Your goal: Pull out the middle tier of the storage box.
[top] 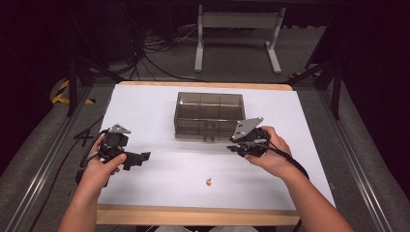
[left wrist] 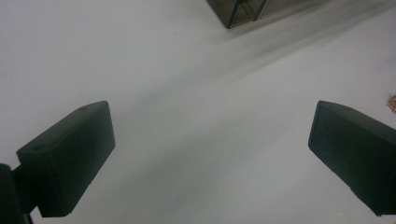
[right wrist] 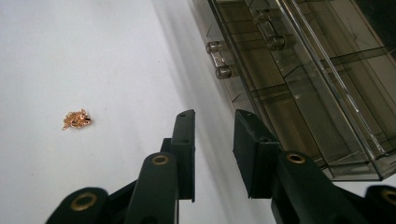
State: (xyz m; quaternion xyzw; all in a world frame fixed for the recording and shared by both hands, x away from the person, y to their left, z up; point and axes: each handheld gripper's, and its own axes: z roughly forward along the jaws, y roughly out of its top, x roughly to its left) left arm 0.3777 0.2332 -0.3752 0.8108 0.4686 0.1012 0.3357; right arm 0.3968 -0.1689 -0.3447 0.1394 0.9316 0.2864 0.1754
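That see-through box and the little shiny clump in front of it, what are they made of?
The box looks like smoke-tinted clear plastic: its inner dividers show through the walls, and the edges look glossy and moulded. The clump looks like fine metal chain in a gold or copper tone, with tiny glinting links; whether it is real gold can't be told. Both sit on a matt white sheet, probably paper.

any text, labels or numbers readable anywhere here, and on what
None can be read: no word, label, brand or number shows on the smoky clear compartment box, the small gold chain, the white table cover, the left gripper or the right gripper.
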